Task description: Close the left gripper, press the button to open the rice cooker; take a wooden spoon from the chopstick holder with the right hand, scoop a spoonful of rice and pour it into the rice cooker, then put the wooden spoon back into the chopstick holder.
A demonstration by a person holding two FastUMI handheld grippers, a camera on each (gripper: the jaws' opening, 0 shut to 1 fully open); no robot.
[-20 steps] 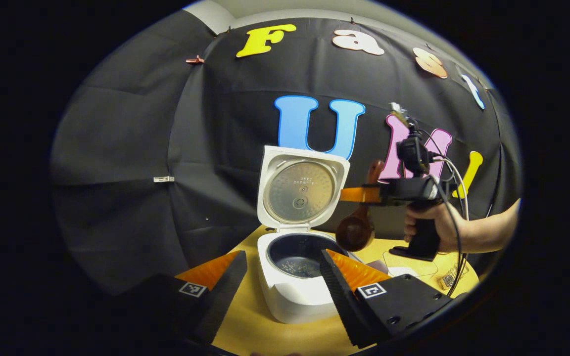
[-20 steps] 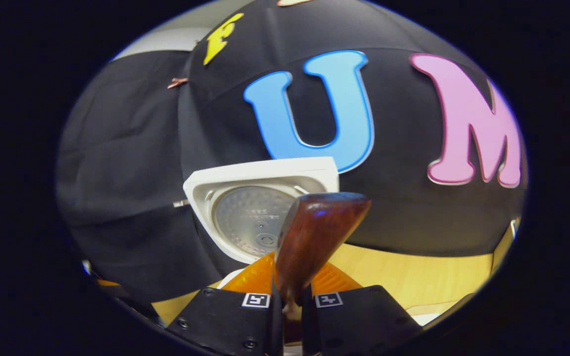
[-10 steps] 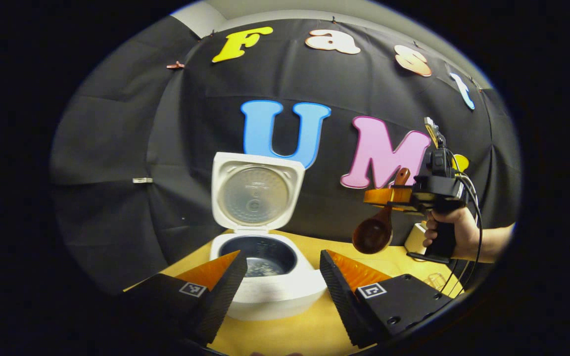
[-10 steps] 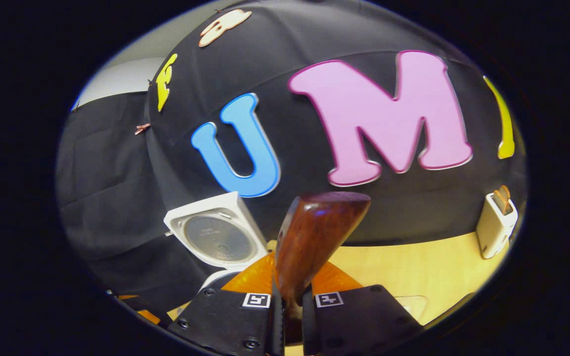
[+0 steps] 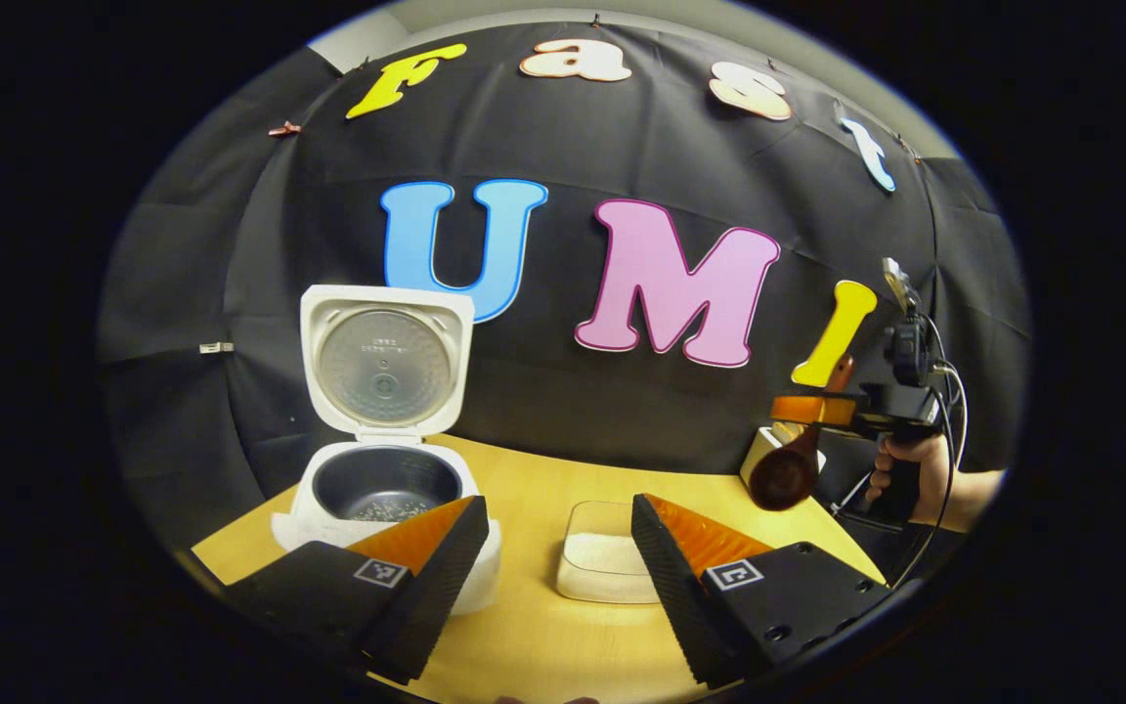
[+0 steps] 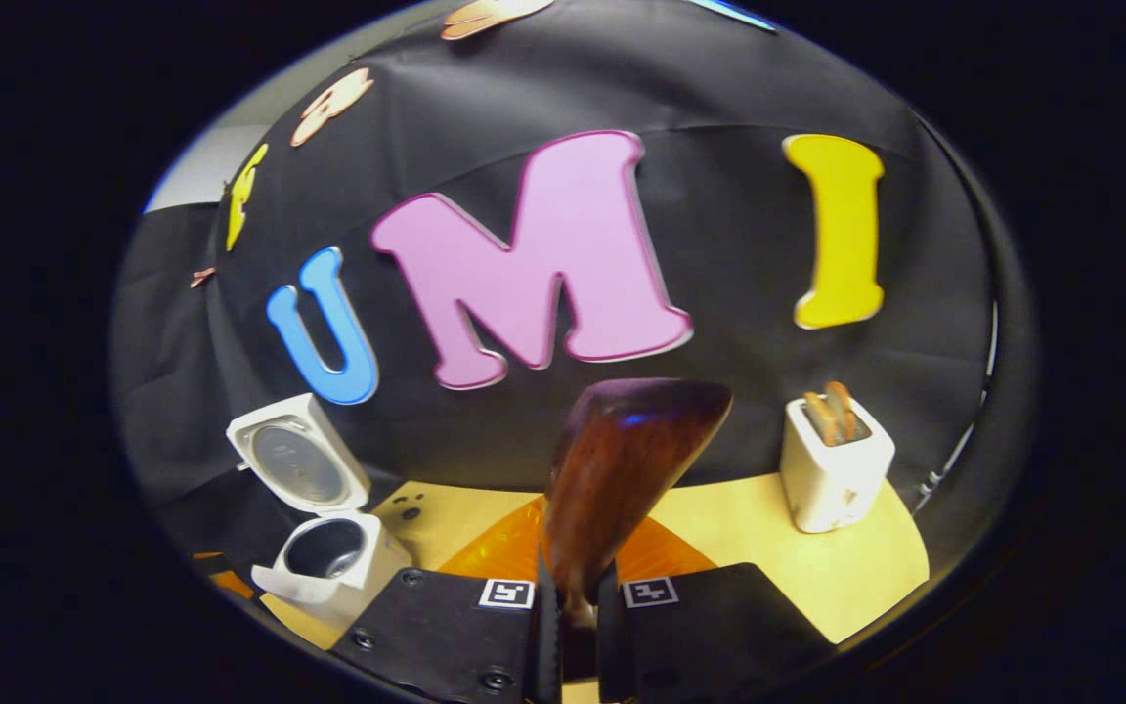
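Note:
The white rice cooker (image 5: 368, 508) stands with its lid (image 5: 382, 362) raised, and a little rice lies in its dark pot. My left gripper (image 5: 558, 533) hovers open over the table, in front of the cooker and a shallow rice dish (image 5: 607, 567). Far to the right, my right gripper (image 5: 798, 409) is shut on the wooden spoon (image 5: 786, 474), whose bowl hangs down just before the white chopstick holder (image 5: 757, 452). In the right gripper view the spoon (image 6: 622, 469) rises from between my right gripper (image 6: 578, 606). The chopstick holder (image 6: 835, 474) is ahead to the right, the cooker (image 6: 324, 557) lower left.
The wooden table (image 6: 729, 523) runs up to the black cloth wall. A hand (image 5: 905, 474) with trailing cables holds the right gripper near the table's right edge. Wooden utensils (image 6: 832, 413) stick up from the holder.
The right gripper has carried the spoon from above the cooker rightward to the chopstick holder. The left gripper view has swung right, so the cooker now sits at its left.

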